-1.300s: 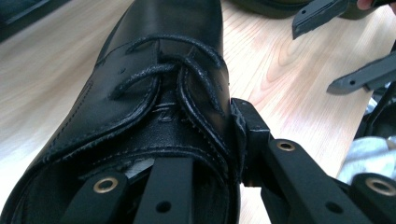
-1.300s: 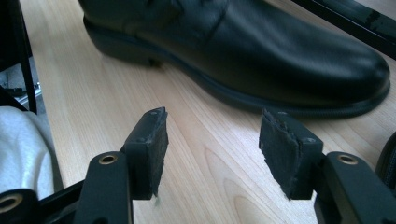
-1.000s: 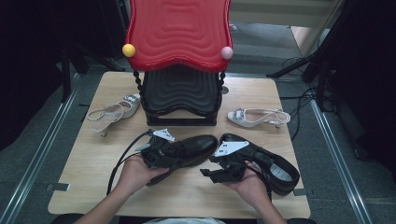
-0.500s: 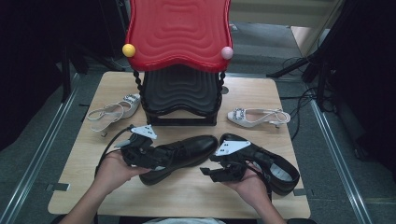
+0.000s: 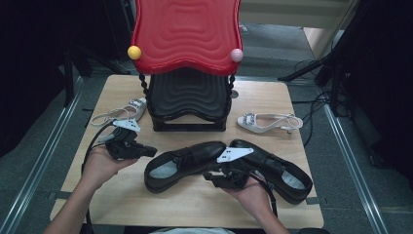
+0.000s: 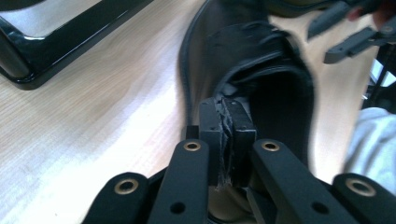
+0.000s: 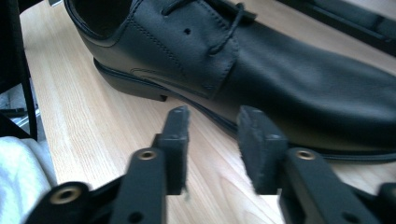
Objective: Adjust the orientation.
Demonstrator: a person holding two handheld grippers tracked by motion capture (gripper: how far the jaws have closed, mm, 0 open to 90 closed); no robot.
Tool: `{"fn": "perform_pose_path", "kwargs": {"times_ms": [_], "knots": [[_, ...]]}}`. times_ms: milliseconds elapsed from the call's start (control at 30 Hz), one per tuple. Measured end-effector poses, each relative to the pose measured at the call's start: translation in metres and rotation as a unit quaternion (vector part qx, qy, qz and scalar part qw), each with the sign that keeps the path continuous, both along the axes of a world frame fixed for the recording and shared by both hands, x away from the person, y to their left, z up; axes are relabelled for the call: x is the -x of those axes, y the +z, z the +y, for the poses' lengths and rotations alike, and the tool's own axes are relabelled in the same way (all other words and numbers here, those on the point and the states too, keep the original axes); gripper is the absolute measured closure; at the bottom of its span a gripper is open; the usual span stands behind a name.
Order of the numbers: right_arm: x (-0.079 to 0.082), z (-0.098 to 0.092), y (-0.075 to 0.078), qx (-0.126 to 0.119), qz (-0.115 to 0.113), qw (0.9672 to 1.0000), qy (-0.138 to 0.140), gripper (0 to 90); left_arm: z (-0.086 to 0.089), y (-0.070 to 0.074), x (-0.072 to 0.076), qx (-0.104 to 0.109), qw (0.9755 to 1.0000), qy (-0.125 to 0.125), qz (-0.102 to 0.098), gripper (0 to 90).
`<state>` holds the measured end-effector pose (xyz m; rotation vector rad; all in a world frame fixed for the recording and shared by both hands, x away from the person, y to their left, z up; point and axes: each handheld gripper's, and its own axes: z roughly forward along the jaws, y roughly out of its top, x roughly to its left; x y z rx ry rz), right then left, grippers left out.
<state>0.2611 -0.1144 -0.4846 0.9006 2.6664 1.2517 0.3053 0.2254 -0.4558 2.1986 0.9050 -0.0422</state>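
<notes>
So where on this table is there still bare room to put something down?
Bare wood lies along the near edge of the table, in front of the two black shoes, and in the far right corner behind the silver sandal. The middle is crowded: both shoes lie toe to toe just before the black stand.

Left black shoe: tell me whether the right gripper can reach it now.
Probably yes: the right gripper faces the left black shoe close by, only bare table between; its jaws have just been closing on nothing.
</notes>
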Motion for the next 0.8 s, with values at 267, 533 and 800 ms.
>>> {"fn": "perform_pose_path", "kwargs": {"times_ms": [267,533,800], "knots": [[-0.004,0.018,-0.01,0.01,0.017,0.9998,-0.004,90.0,-0.009,-0.031,-0.011,-0.008,1.0,0.006,0.002,87.8],[-0.011,0.025,-0.017,0.012,0.032,0.9993,-0.013,90.0,-0.018,-0.044,-0.018,0.003,0.9996,0.005,0.029,90.0],[-0.014,0.019,-0.015,0.021,0.04,0.9987,-0.023,90.0,-0.024,-0.045,-0.009,0.017,0.9989,-0.015,0.04,90.0]]}}
